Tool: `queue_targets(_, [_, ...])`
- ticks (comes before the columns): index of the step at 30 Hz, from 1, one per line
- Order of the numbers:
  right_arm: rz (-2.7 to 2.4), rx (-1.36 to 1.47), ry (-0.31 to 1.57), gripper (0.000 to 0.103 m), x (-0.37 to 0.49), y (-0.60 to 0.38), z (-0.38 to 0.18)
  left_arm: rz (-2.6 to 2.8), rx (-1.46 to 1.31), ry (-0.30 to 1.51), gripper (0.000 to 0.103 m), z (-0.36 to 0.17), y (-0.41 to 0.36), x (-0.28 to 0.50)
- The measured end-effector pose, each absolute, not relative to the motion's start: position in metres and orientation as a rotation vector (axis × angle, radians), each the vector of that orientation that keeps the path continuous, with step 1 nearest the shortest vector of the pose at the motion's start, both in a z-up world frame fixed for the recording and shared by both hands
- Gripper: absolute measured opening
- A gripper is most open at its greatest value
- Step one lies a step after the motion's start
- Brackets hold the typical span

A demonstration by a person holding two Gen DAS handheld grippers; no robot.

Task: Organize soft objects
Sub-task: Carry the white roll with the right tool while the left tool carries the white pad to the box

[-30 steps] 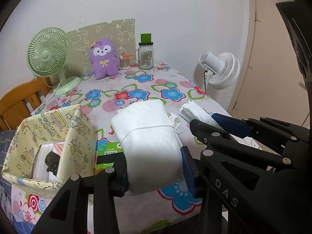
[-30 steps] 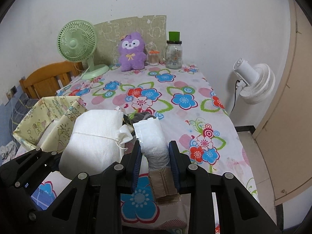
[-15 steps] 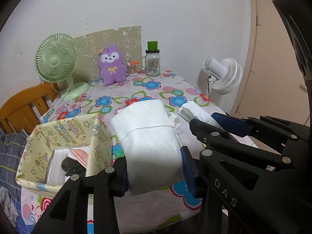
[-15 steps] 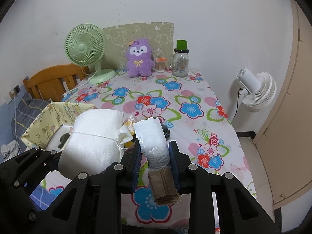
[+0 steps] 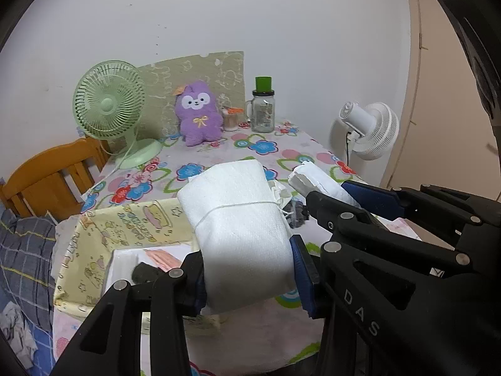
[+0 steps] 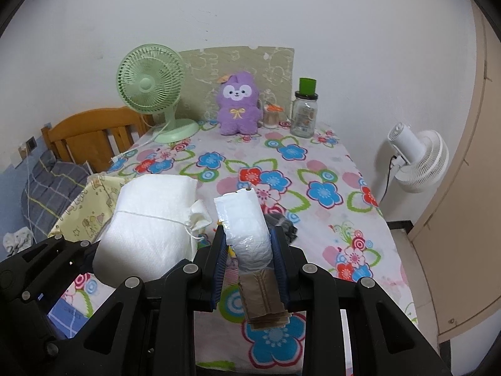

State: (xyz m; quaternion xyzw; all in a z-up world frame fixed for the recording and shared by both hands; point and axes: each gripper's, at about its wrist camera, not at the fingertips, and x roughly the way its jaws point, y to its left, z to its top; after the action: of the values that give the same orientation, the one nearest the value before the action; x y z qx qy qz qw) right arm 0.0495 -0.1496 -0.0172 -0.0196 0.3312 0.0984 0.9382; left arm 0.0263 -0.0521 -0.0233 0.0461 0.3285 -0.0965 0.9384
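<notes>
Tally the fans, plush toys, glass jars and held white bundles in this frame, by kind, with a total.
Fans: 2, green desk fan and white fan
Plush toys: 1, purple plush
Glass jars: 1, glass jar
Held bundles: 2, tied white bundle and plastic-wrapped roll
Total: 6

Fan (image 6: 150,84), plush (image 6: 238,105) and jar (image 6: 303,111) line the table's (image 6: 328,169) far edge; box (image 5: 125,228) sits front-left.

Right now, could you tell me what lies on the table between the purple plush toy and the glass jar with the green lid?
In both views, a small clear container with an orange top stands between the purple plush toy and the glass jar.
</notes>
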Motion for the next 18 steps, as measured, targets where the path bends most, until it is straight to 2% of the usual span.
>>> queue_targets(18, [0.232, -0.08, 0.682, 0.031, 0.063, -0.102, -0.007, -0.174, 0.072, 0.669, 0.047, -0.017, -0.008, 0.04])
